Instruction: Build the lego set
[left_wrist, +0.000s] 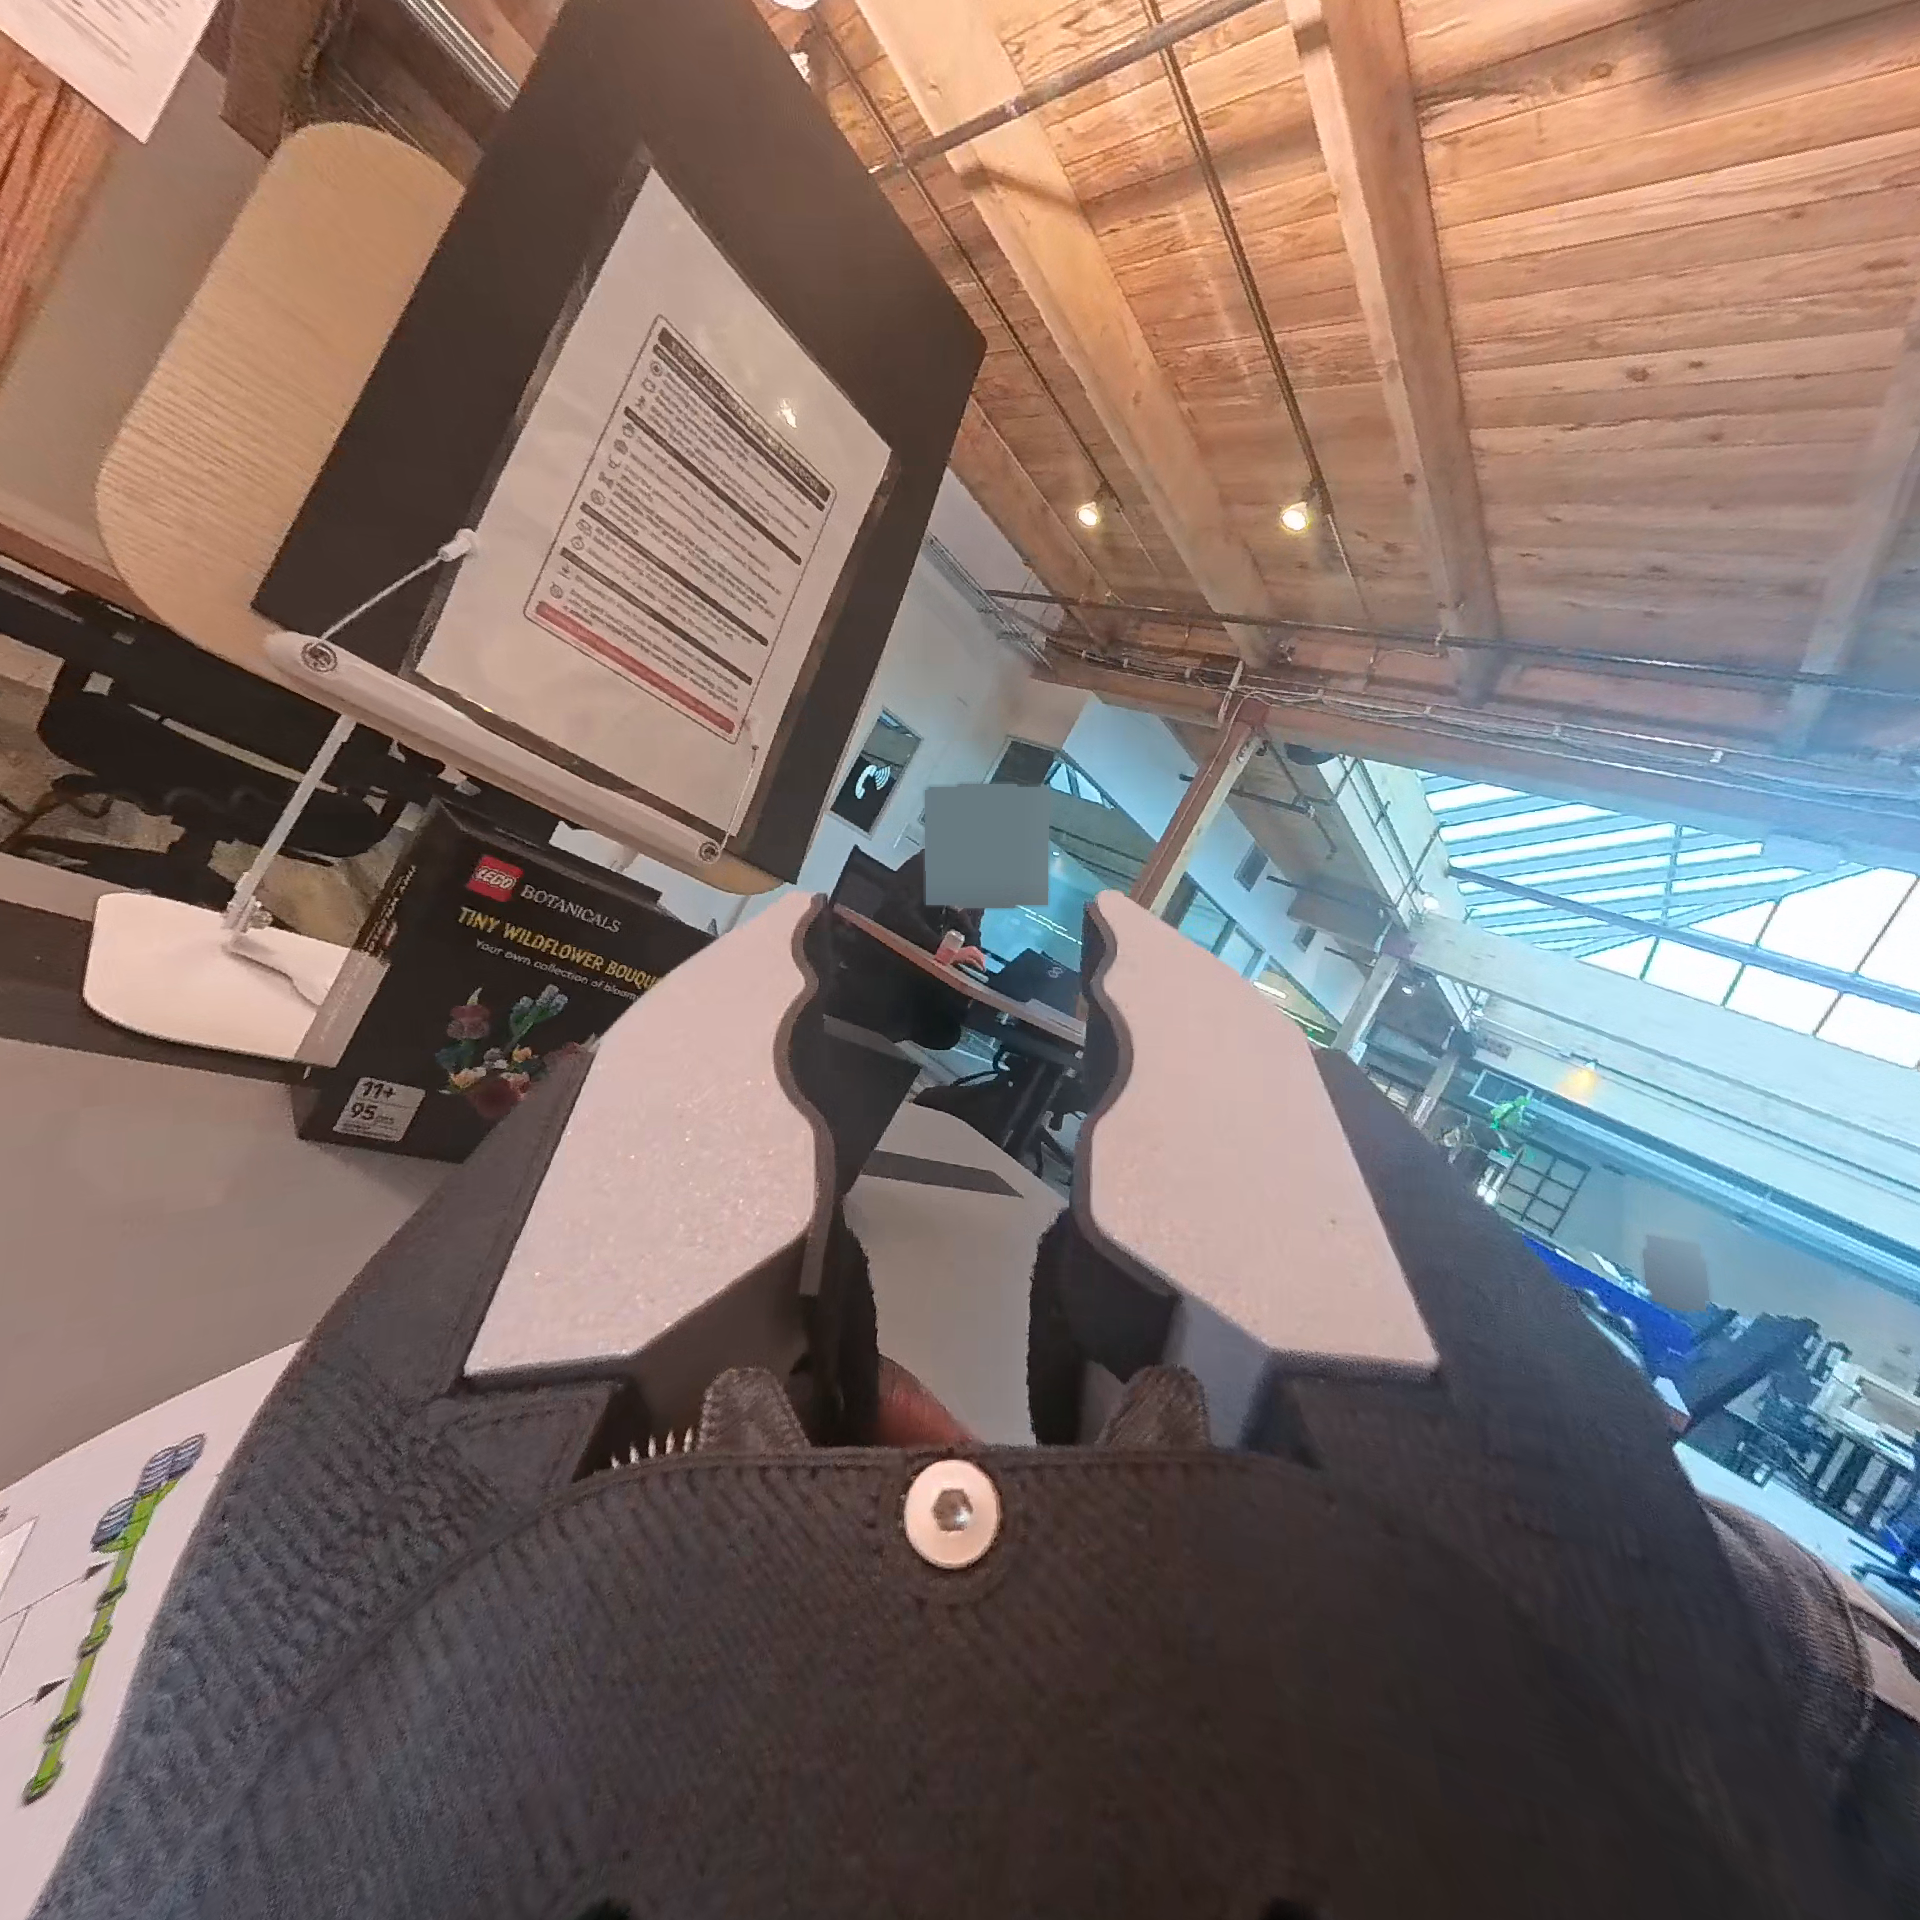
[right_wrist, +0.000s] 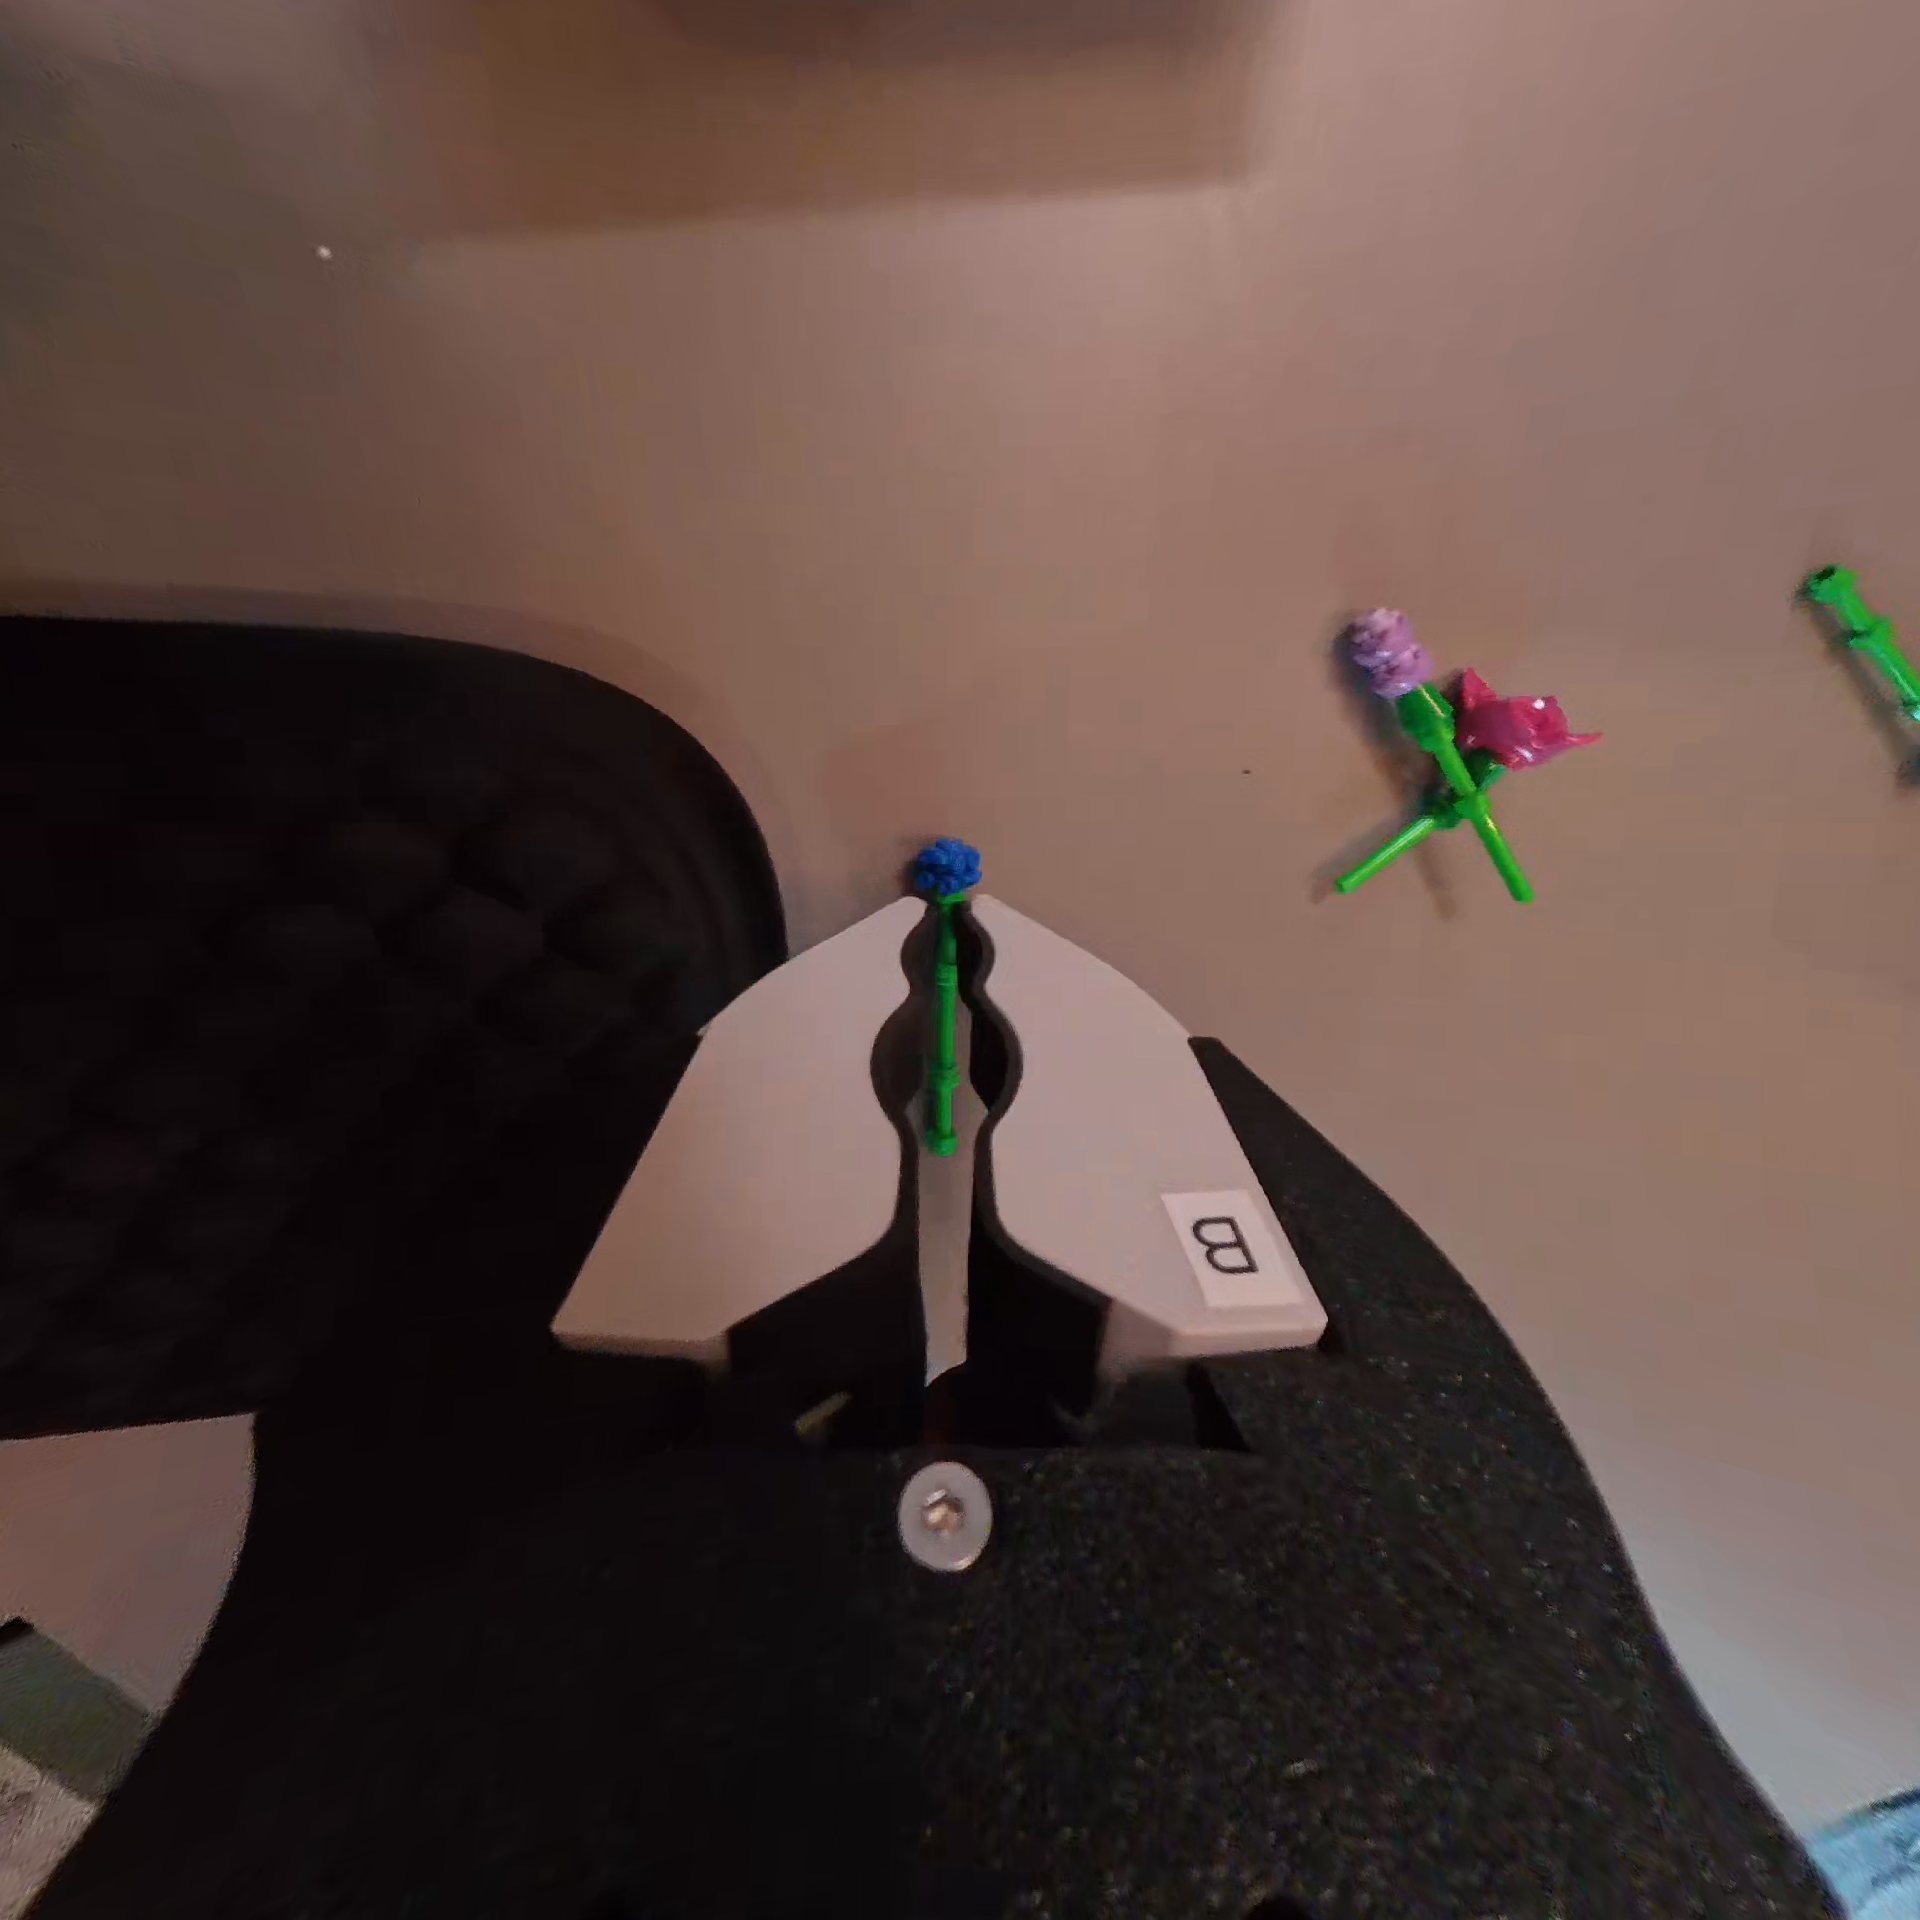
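Observation:
In the right wrist view my right gripper (right_wrist: 948, 902) is shut on a blue lego flower (right_wrist: 948, 867) with a thin green stem (right_wrist: 943, 1029). The stem runs back between the pads and the blue head sticks out past the tips, just over the grey table (right_wrist: 1039, 468). A lilac flower (right_wrist: 1387, 652) and a magenta flower (right_wrist: 1512, 727) lie crossed on the table to the right. In the left wrist view my left gripper (left_wrist: 954, 914) is open and empty, raised and pointing up and away from the table.
A black rounded object (right_wrist: 343, 935) lies left of the right gripper. A green stem piece (right_wrist: 1865, 639) lies at the far right edge. The lego box (left_wrist: 488, 987), a white lamp base (left_wrist: 197, 977), a framed sheet (left_wrist: 644, 520) and the instruction booklet (left_wrist: 94, 1558) show in the left wrist view. Left tips to right tips: about 25 cm.

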